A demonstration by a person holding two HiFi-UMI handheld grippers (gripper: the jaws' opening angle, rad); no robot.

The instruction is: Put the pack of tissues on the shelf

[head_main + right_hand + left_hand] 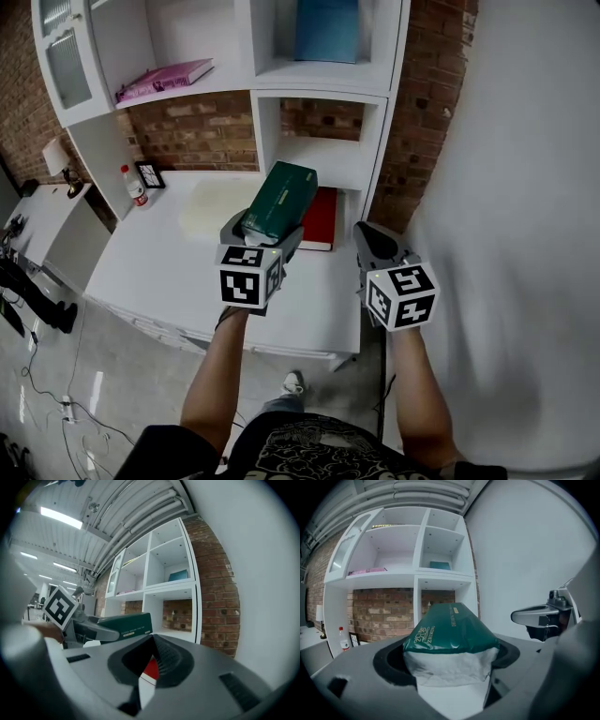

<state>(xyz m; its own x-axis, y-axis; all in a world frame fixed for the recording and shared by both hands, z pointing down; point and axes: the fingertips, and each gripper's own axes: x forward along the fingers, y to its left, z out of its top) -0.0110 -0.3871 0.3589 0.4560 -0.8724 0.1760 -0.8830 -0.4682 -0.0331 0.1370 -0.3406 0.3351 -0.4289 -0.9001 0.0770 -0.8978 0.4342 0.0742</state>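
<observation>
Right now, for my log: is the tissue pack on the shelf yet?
Off it: the left gripper holds the tissue pack above the desk.

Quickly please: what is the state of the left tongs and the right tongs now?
Left tongs: closed on the tissue pack.
Right tongs: closed, holding nothing.

Red book (322,217) lying flat at the back of the white desk (159,262), and over on the left a red-capped bottle (135,186) stands just beside a small picture frame (150,174). Higher up, a pink book (164,80) lies flat and a teal book (327,28) stands upright, with the brick wall (427,103) behind.
</observation>
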